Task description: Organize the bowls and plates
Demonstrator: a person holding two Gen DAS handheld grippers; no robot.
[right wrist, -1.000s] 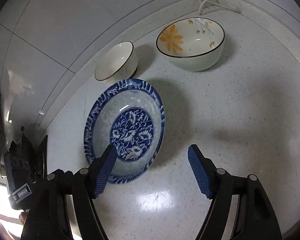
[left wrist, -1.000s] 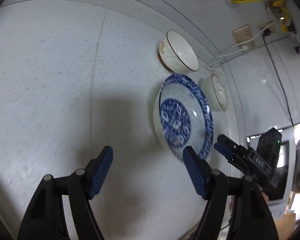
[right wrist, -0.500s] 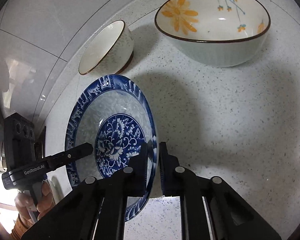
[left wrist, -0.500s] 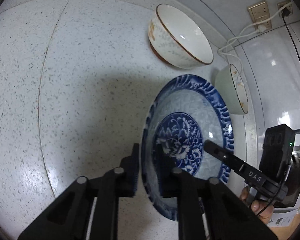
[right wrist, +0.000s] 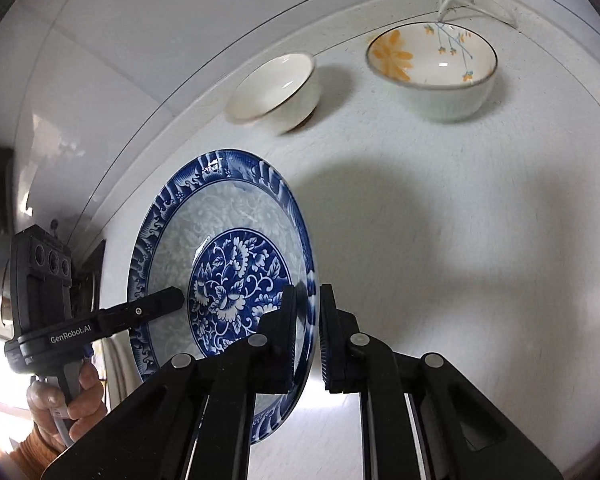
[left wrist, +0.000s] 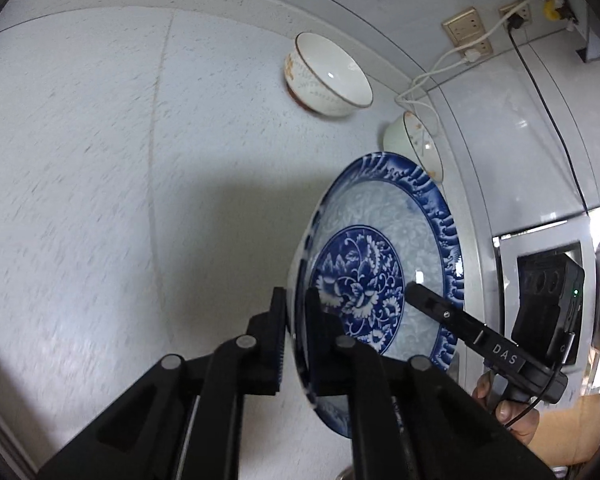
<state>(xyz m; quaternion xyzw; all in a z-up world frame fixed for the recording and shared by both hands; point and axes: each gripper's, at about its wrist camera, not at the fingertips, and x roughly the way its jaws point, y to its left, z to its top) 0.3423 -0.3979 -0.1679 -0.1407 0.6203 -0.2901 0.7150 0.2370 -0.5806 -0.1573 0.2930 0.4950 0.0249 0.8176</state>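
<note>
Plate (left wrist: 384, 256) held between both tools, clear of worktop (left wrist: 100, 200). Left tool (left wrist: 296, 336) clamped on left rim, right tool (right wrist: 307, 332) on right rim. Both bowls (right wrist: 276, 86) (right wrist: 436, 68) far side; white bowl nearer plate.

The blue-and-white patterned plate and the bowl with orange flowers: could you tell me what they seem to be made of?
The blue-and-white patterned plate looks like glazed ceramic, probably porcelain: a hard, glossy surface with bright highlights over a painted floral design. The bowl with orange flowers also looks like glazed ceramic: a smooth white inside with a small glint, painted flowers and a thin dark rim. Neither can be confirmed by sight alone.
</note>
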